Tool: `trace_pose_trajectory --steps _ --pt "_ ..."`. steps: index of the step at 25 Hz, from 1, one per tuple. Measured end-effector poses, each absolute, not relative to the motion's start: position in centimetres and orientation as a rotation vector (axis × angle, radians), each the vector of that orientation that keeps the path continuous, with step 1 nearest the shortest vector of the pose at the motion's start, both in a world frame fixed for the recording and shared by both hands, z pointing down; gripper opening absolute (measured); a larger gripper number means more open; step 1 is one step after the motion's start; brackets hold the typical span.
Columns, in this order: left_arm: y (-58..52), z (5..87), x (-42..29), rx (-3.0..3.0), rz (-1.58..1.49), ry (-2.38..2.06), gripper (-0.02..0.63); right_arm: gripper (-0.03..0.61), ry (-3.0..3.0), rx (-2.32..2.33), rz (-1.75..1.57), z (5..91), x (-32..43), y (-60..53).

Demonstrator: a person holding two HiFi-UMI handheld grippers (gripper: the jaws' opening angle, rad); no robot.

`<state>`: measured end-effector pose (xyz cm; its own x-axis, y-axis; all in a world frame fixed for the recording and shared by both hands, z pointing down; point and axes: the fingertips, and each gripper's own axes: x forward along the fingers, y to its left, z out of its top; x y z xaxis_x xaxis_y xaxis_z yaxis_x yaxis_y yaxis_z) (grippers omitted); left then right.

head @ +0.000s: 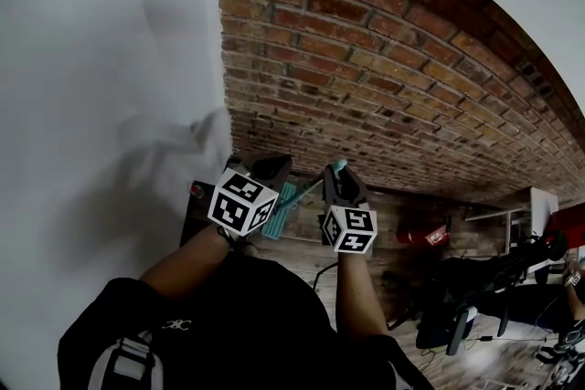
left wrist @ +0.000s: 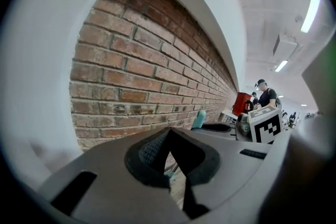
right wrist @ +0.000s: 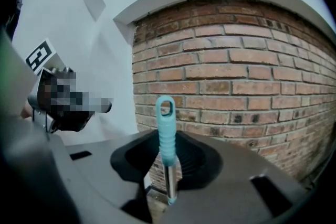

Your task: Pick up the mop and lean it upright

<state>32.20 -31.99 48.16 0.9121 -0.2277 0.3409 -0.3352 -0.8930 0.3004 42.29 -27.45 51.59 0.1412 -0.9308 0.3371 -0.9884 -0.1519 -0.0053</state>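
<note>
The mop has a teal ribbed handle end with a hang loop (right wrist: 165,118) and a metal shaft (right wrist: 169,181). It stands upright between the jaws of my right gripper (right wrist: 167,139), which is shut on it. In the head view the teal mop head (head: 283,207) lies low by the brick wall, and the shaft slants up to the right gripper (head: 340,178). My left gripper (head: 271,167) is held just left of the mop. Its jaws (left wrist: 168,132) meet at the tips with nothing in them, and a bit of teal shows through the gap below.
A brick wall (head: 384,78) runs straight ahead, with a white wall (head: 101,87) on the left. On the wooden floor at the right are a red cylinder (head: 422,236) and dark equipment (head: 484,288). A person (left wrist: 265,96) stands far off along the wall.
</note>
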Motion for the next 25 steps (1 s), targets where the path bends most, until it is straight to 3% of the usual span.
trace_pose_trajectory --steps 12,25 --pt "-32.3 48.7 31.7 2.663 0.428 -0.496 -0.009 0.110 -1.938 2.168 0.378 51.7 42.8 -28.5" --pt "-33.5 49.0 26.4 2.593 0.410 -0.732 -0.009 0.112 -2.133 1.913 0.325 52.8 37.3 -33.6"
